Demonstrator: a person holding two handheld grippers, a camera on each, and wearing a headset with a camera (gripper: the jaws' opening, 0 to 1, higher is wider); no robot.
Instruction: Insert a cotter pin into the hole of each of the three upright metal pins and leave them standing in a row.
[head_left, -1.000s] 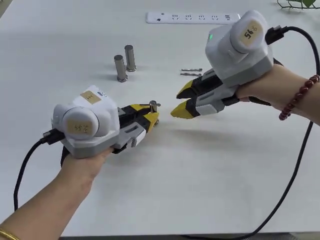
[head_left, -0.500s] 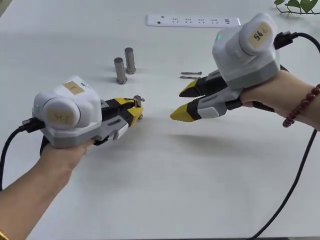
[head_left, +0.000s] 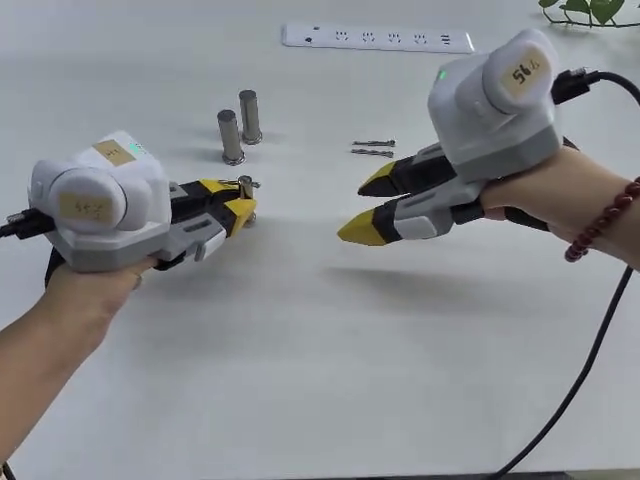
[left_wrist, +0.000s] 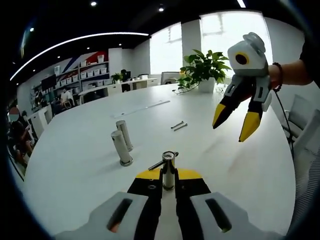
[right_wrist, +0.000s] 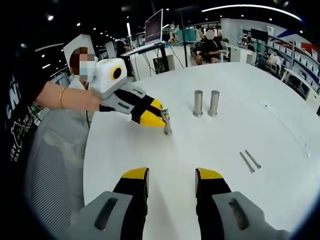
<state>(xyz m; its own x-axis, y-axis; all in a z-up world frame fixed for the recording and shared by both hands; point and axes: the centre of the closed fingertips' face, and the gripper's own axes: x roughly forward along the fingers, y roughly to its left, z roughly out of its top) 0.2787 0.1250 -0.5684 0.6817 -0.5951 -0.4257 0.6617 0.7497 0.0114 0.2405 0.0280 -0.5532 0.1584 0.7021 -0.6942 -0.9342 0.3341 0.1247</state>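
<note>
Pin (left_wrist: 169, 170) with cotter (left_wrist: 157, 163) pinched in left gripper (head_left: 243, 207) jaws, now nearer other pins (head_left: 231, 135); right gripper (head_left: 356, 208) jaws spread, two remain.

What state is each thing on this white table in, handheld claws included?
Left gripper: shut on the short steel pin.
Short steel pin: upright, thin cotter pin through its hole.
Right gripper: open, empty, held in the air.
Two grey metal pins: standing, no cotter pins fitted.
Two loose cotter pins: lying flat, side by side.

Head cam looks down at table (head_left: 320, 340); L/R claw cams low, face each other, share pins (left_wrist: 121, 147).
</note>
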